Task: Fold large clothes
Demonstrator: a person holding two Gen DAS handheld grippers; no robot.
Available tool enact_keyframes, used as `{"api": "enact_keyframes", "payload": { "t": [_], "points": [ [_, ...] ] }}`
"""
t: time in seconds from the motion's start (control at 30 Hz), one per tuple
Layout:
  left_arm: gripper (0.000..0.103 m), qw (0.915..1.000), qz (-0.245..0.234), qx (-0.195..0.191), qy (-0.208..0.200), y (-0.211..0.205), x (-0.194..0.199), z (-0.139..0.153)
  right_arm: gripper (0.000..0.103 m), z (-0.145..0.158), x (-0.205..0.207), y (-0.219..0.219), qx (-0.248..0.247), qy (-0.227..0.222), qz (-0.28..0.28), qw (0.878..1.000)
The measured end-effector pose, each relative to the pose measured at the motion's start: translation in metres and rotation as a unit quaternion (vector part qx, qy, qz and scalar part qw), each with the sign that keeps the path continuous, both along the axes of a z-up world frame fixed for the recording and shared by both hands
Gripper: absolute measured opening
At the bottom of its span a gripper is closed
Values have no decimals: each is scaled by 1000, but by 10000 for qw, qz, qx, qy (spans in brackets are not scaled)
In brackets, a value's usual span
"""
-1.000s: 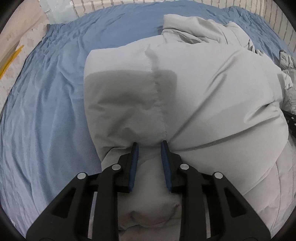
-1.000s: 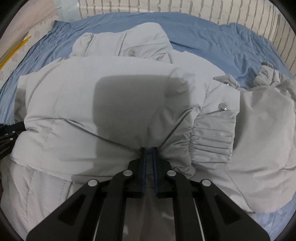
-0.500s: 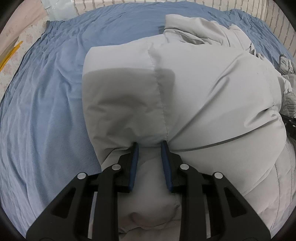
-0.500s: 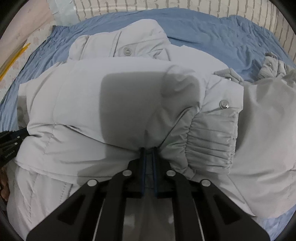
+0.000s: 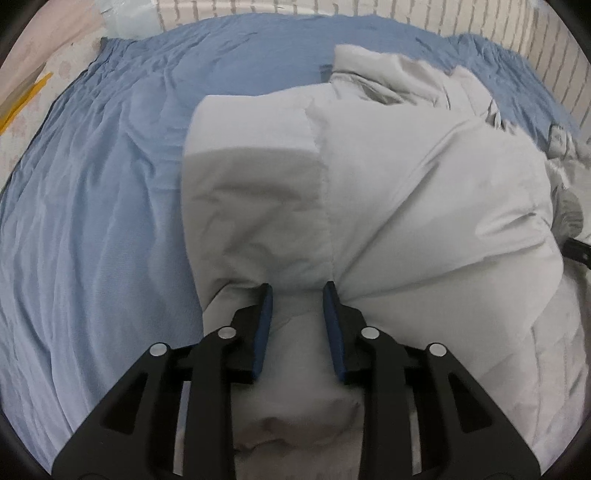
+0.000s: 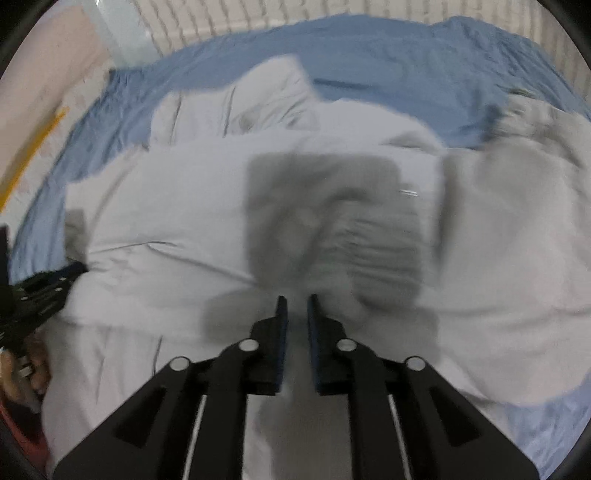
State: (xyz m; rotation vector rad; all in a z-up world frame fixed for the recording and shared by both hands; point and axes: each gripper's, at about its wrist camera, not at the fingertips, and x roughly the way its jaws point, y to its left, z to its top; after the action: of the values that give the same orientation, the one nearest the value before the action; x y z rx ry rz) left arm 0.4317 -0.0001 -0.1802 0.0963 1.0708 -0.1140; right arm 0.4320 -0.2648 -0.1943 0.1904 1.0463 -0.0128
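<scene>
Left wrist view: a pale grey puffy jacket [image 5: 406,192] lies folded over on a blue sheet [image 5: 96,221], filling the centre and right of the frame, with its collar [image 5: 373,77] at the far end. The left gripper [image 5: 297,291] sits at the near edge of the top fold, right at a vertical seam [image 5: 327,206]. Its jaws stand a little apart with a thick bunch of jacket between them; the blue pads [image 5: 264,325] press against the cloth on both sides, so it pinches the fold. Striped bedding [image 5: 461,18] runs along the far edge of the bed.

Right wrist view: the picture is blurred. The jacket [image 6: 166,221] covers most of the frame on the sheet [image 6: 388,62], and a ribbed elastic cuff [image 6: 376,251] lies just ahead of the right gripper [image 6: 295,301]. That gripper's jaws are parted by a narrow gap. Grey cloth shows in the gap, but the blur hides whether the pads actually hold it, so I cannot tell. The left gripper [image 6: 40,291] shows at the left edge, against the jacket's side.
</scene>
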Motion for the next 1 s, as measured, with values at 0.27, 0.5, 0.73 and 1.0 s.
{"api": "enact_keyframes", "payload": {
  "t": [0.27, 0.5, 0.73, 1.0],
  "points": [
    [89, 9981, 88, 262, -555, -19, -11, 34, 54, 39, -56, -126, -1017, -376, -1439, 9836],
    [91, 9977, -84, 341, -571, -34, -13, 44, 61, 12, -55, -216, -308, -119, -2198, 9750],
    [92, 9986, -42, 270, -444, -26, -15, 30, 44, -1, -34, -223, 753, -339, -2011, 9761],
    [92, 9983, -67, 334, -466, -27, -16, 29, 14, 26, -20, -173, 642, -593, -1317, 9874]
  ]
}}
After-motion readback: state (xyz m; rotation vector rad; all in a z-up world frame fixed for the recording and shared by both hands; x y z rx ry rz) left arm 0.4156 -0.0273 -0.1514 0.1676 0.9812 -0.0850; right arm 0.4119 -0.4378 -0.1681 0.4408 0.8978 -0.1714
